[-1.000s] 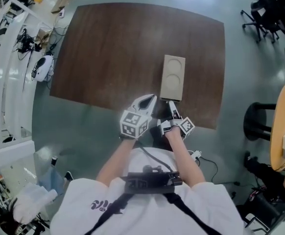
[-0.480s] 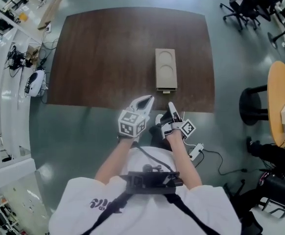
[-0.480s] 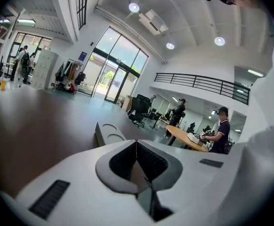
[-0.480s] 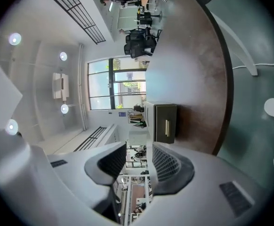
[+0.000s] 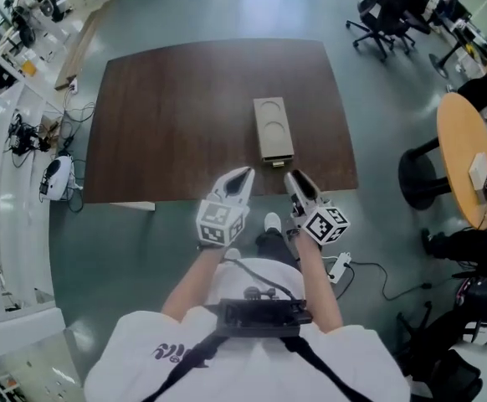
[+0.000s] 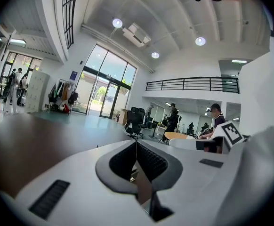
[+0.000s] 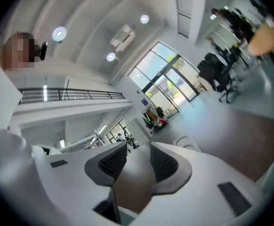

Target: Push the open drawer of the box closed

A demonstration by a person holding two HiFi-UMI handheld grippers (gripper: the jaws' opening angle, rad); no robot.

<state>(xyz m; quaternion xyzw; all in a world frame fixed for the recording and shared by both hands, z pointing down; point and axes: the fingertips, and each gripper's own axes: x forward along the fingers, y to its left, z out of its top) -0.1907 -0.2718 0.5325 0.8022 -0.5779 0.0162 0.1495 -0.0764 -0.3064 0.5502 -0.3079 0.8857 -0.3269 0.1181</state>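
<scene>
Box: the box (image 5: pixel 272 126) lies right of centre on the counter (image 5: pixel 168 115) in the head view, its long side running away from you, its near end close to the counter's lower edge.
Drawer: only a thin lip of the drawer (image 5: pixel 279 161) shows at that near end; from this height you cannot tell whether it is fully home.
Left tongs: the left tongs (image 5: pixel 245 175) are pressed together with nothing between them, at the counter's lower edge, below and left of the box.
Right tongs: the right tongs (image 5: pixel 291 177) are spread and empty, just below the drawer end and not touching it.
Just changed: 1 second ago your right tips stood at the box's near end. Now both tongs have come up toward you, and the right one has rolled so its marker cube faces the head camera.
Meaning: the push looks delivered and you appear to be backing off. If that lip is the drawer front standing proud, 1 more short push is needed.
</scene>
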